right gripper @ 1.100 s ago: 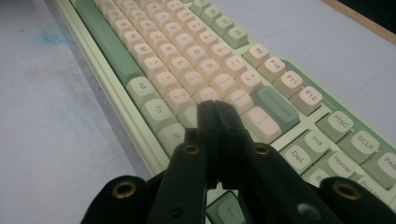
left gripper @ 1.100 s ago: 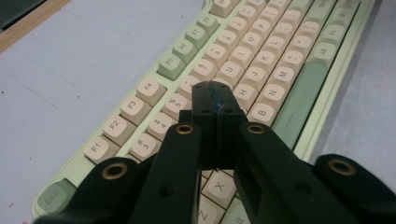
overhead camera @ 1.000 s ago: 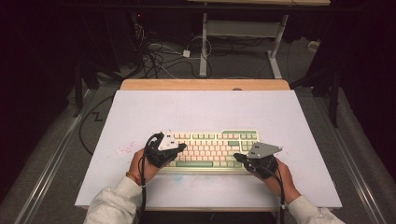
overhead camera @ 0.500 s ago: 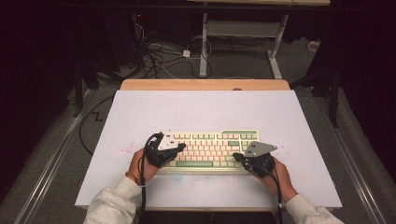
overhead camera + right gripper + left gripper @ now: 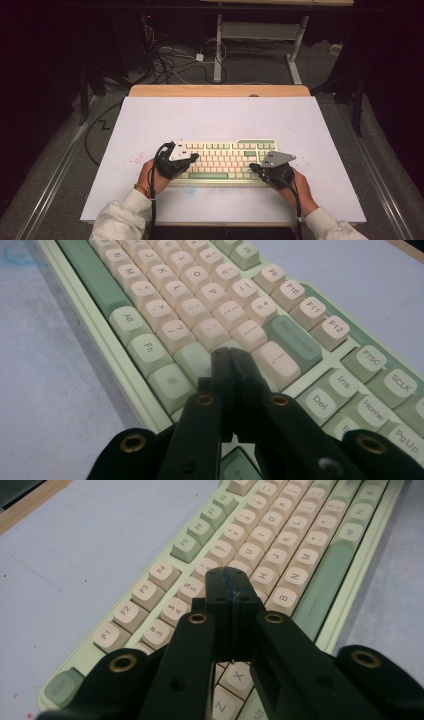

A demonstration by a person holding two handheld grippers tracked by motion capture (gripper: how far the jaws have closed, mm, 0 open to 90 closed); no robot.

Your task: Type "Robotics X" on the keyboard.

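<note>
step: I'm typing on keyboard (image 5: 225, 159) | left gripper (image 5: 231, 582) closed over G/H | right gripper (image 5: 230, 357) closed near Enter | next: press one key squarely

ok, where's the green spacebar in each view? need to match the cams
High view: spacebar sits in the bottom row of the keyboard, between the two grippers.
Left gripper view: spacebar runs along the right, beyond the shut jaws.
Right gripper view: spacebar is at upper left.
Shared landmark: the Alt key at the spacebar's end.
</note>
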